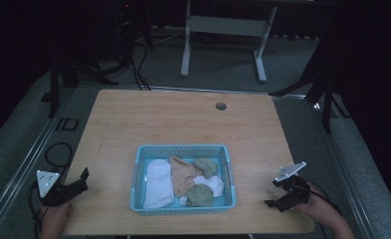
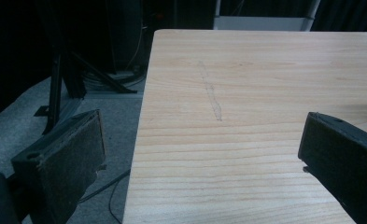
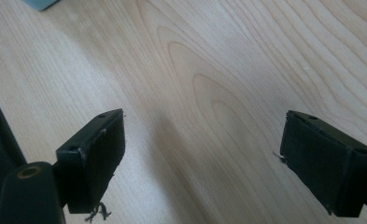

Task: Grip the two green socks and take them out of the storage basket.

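i see the basket [image 1: 183, 150] sitting near the front middle of the surface [image 1: 183, 117], a blue slatted tray with socks lying in it. a white sock [image 1: 158, 183] lies along its left side, a peach sock [image 1: 182, 175] is crumpled beside it in the middle, and two green socks sit to the right: one [image 1: 206, 165] toward the far wall, one [image 1: 201, 195] against the near wall. another white sock [image 1: 213, 183] shows between the two green ones.

my left gripper [image 1: 76, 185] hangs at the surface's left edge, well apart from the basket. in the left gripper view its jaws stand wide apart with nothing between them, one out over the grey floor [image 2: 41, 107], the other over the wood, where a faint scratch [image 2: 211, 95] runs across the grain.

my right gripper [image 1: 282, 194] rests near the front right corner, also well apart from the basket. in the right gripper view its jaws are spread wide and hold nothing, bare wood between them, and a corner of the basket [image 3: 40, 3] peeks in at the top left. a hand [image 1: 56, 219] holds each gripper from the near edge.
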The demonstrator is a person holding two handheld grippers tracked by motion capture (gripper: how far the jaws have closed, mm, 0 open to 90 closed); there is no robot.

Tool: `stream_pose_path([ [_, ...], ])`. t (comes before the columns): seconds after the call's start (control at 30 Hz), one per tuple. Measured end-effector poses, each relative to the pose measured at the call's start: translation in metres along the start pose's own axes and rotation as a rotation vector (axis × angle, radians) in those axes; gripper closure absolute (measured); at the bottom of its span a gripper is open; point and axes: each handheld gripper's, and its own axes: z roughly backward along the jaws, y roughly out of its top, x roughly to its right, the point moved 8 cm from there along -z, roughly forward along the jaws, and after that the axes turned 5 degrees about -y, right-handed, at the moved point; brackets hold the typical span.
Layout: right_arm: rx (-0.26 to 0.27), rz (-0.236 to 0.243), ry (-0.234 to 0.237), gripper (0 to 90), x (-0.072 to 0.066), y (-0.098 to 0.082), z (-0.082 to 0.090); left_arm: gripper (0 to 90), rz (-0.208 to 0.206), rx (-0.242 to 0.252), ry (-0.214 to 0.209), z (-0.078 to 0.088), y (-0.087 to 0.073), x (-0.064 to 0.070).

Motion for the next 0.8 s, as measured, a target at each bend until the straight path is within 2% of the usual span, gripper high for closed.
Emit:
stream_pose_path([
  [0.13,-0.032,0.011,0.009,13.6,-0.002,0.006,0.004,0.3,0.000,0.000,-0.001,0.000,0.000,0.000],
  [0.27,-0.036,0.024,0.024,13.1,-0.005,0.014,0.008,0.3,-0.001,0.001,-0.002,0.000,0.000,0.000],
  [0.4,-0.021,0.031,0.026,13.5,-0.008,0.021,0.012,0.3,0.000,0.002,-0.002,0.000,0.000,0.000],
  [0.67,-0.018,0.003,0.046,15.5,-0.013,0.031,0.019,0.3,-0.003,0.001,-0.003,0.000,0.000,0.000],
  [0.8,0.005,0.020,0.031,17.0,-0.014,0.045,0.028,0.3,-0.007,0.002,-0.005,0.000,0.000,0.001],
])
